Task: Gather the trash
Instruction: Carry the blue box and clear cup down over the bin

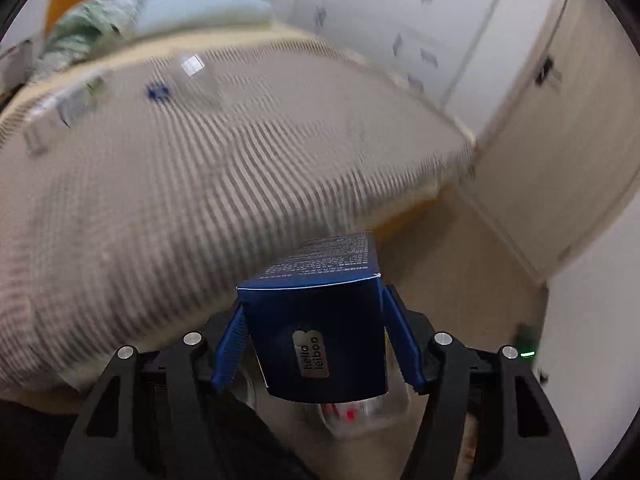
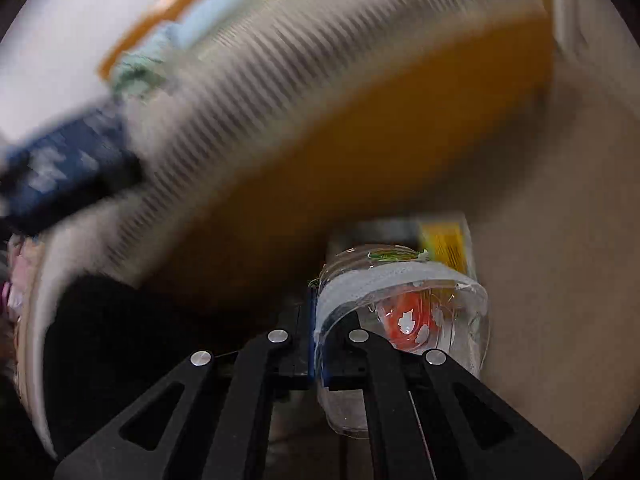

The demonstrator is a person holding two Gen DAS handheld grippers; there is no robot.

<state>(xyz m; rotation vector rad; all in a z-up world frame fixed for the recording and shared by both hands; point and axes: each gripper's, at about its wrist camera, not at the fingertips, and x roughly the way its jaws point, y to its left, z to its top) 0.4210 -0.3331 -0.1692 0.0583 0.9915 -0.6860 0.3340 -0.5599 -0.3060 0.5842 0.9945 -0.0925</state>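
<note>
Blue carton (image 1: 316,336) clamped between the left claw (image 1: 316,340) fingers; right claw (image 2: 318,336) pinches a clear plastic container (image 2: 404,312), beside the striped bed (image 1: 200,184).

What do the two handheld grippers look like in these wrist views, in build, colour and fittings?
The left gripper has matte black linkage arms with cut-out slots, joined by round silver pivot pins, and blue ribbed fingers. The right gripper has the same black slotted arms and silver pins, with blue finger edges just visible. No cables, sleeves or printed markings on either gripper can be made out.
</note>
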